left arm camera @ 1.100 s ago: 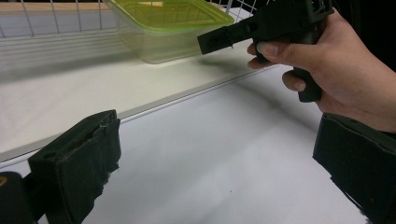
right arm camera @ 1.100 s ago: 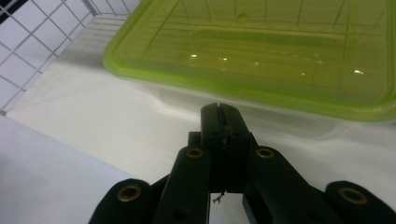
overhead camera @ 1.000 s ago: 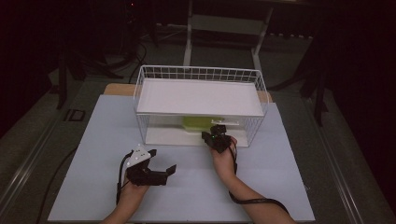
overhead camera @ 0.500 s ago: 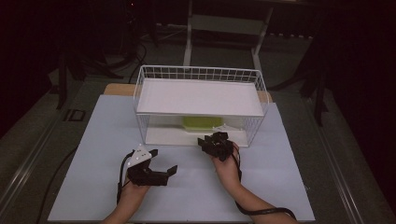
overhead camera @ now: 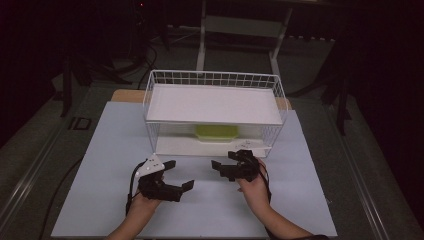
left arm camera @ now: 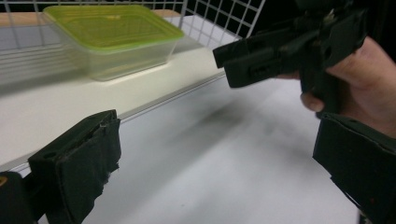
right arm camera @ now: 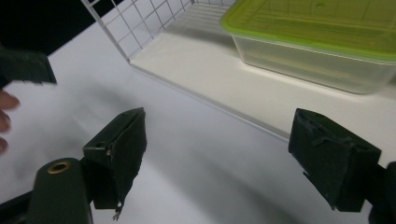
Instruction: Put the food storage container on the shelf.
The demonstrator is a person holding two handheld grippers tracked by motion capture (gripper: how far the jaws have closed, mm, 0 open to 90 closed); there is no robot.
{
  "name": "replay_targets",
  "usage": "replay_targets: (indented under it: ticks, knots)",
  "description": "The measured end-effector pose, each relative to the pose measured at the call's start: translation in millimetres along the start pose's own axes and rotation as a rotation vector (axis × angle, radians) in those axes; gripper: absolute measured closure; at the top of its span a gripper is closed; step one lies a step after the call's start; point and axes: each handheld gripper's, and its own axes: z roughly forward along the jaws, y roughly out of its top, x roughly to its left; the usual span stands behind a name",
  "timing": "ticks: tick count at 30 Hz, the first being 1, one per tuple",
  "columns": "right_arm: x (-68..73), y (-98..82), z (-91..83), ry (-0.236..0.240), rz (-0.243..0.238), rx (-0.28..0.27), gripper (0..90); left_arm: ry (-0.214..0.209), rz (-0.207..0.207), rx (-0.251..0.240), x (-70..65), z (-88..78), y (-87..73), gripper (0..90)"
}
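front: open table [overhead camera: 200, 210] | back: wire rack [overhead camera: 150, 107] blocks

Lidded container [overhead camera: 216, 132] on lower shelf of wire rack [overhead camera: 214, 79], rack at desk's [overhead camera: 100, 165] far edge, both claws before it, left claw [overhead camera: 172, 173], right claw [overhead camera: 226, 159]

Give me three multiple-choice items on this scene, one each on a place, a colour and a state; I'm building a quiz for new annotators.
1. Where does the lidded container stand?
A. on the lower shelf of the wire rack
B. on the rack's top shelf
C. on the table in front of the rack

2. What colour is the container's lid?
A. red
B. yellow-green
C. black

3. How do the right gripper jaws stand?
A. shut on the container
B. shut on nothing
C. wide open with nothing between them

Answers:
1 A: the high view shows it under the top shelf, on the lower board.
2 B: both gripper views show a yellow-green lid on a clear tub.
3 C: the right gripper view shows bare table between its jaws.
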Motion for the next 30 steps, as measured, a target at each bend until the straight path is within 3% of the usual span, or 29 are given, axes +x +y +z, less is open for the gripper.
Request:
replay_targets:
  ticks: [13,20,30]
  knots:
    - [-4.8,-11.5,-35.7,0.003,0.002,-0.029,19.1,0.01,0.002,-0.003,-6.0,-15.6,3.8,1.6]
    - [-6.5,-19.5,-55.1,0.006,0.006,-0.054,19.2,-0.005,0.015,-0.016,-5.6,-25.7,0.6,1.5]
    - [-8.0,-35.7,-83.9,0.007,0.011,-0.061,19.2,-0.041,0.047,0.003,-6.2,-35.4,-7.6,1.5]
